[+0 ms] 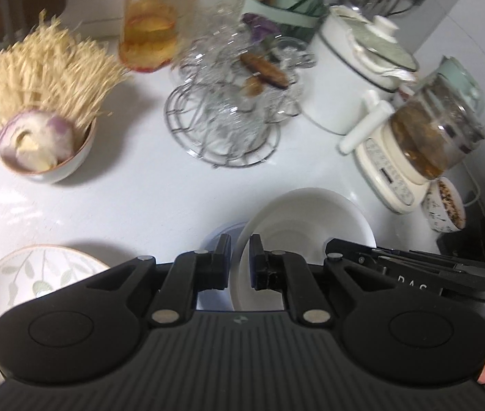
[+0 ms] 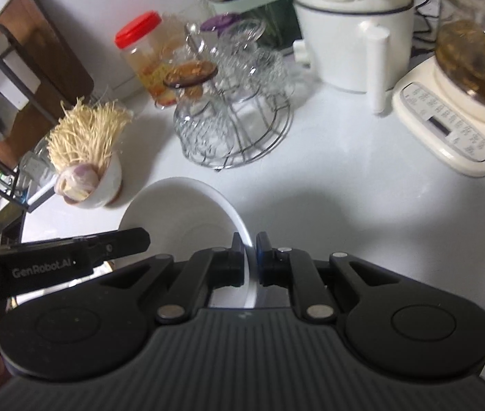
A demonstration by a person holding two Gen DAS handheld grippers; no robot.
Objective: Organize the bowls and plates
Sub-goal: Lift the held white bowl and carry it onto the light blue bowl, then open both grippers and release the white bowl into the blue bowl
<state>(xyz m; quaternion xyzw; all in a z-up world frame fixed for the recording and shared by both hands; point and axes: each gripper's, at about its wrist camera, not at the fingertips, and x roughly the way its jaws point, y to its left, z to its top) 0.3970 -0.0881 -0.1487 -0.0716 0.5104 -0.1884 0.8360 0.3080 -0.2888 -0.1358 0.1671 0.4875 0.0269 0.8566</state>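
A plain white bowl (image 1: 307,212) hangs tilted just above the white counter (image 1: 139,205), held from two sides. My left gripper (image 1: 239,244) is shut on the bowl's left rim, which passes between its two pads. My right gripper (image 2: 250,244) is shut on the opposite rim of the same white bowl (image 2: 180,212). Each view shows the other gripper reaching in from the side. A leaf-patterned plate (image 1: 36,274) lies on the counter at lower left, partly hidden by my left gripper's body. A pale blue dish edge (image 1: 220,231) shows just left of the bowl.
A small bowl of garlic and pale dried strands (image 1: 47,150) stands at the left. Behind are a wire rack of glass cups (image 1: 225,120), a red-lidded jar (image 1: 149,27), a white pot (image 1: 345,78), a glass kettle on a cream base (image 1: 413,157) and a small patterned bowl (image 1: 444,209).
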